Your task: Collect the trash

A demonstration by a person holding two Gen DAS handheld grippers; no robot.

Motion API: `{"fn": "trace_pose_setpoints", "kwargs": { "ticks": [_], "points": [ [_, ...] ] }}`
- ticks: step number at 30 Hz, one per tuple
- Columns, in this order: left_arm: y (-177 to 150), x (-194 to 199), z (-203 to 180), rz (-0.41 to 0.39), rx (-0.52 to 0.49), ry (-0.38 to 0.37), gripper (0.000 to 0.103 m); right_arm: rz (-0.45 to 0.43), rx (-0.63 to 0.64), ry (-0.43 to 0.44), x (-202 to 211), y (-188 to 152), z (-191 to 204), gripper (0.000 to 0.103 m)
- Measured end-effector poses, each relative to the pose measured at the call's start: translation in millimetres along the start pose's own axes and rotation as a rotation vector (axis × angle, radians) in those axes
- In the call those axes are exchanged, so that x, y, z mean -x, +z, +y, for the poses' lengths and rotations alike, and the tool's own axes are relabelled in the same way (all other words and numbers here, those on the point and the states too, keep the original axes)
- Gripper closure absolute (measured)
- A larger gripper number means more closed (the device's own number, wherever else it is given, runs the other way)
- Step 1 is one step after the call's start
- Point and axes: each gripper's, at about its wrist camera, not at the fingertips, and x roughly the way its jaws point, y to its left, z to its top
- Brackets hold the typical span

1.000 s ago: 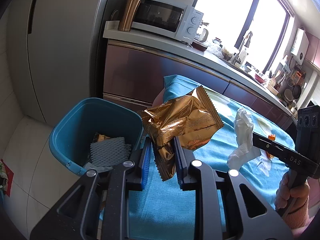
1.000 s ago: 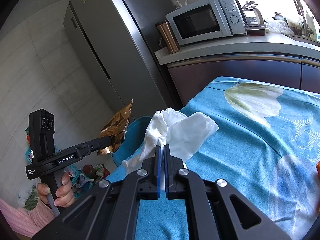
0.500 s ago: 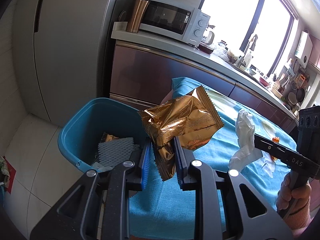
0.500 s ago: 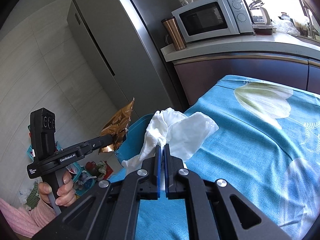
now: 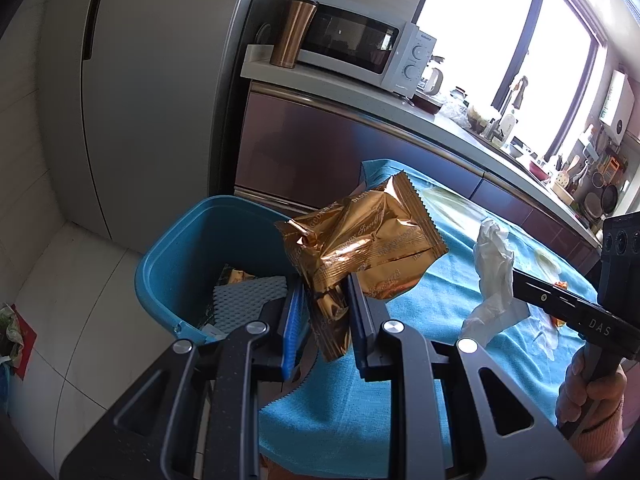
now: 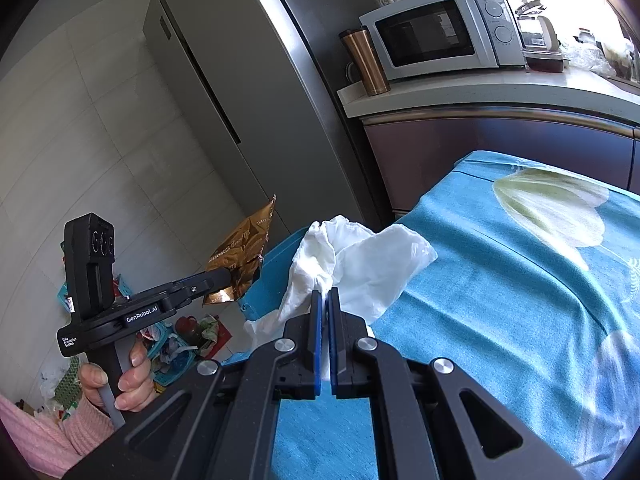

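Beyond and left of the left gripper's (image 5: 324, 300) fingers, the blue bin (image 5: 168, 256) is standing open on the floor against the blue-clothed table (image 5: 400, 320). The gold wrapper (image 5: 360, 248) is sitting clamped between those 2 fingers, most of it sticking up past the tips. The right gripper (image 6: 325, 300) is pinching the white tissue (image 6: 360, 264), its 2 fingers pressed together, tissue billowing above them.
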Motion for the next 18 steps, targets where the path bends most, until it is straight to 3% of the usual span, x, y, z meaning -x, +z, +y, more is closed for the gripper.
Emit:
{"fn": "trace_pose_setpoints", "kwargs": {
  "ticks": [18],
  "points": [
    [0.8, -0.8, 19.6, 0.000, 0.031, 0.030, 0.081, 0.029, 0.021, 0.030, -22.2, 7.4, 14.0, 0.101]
  ]
}}
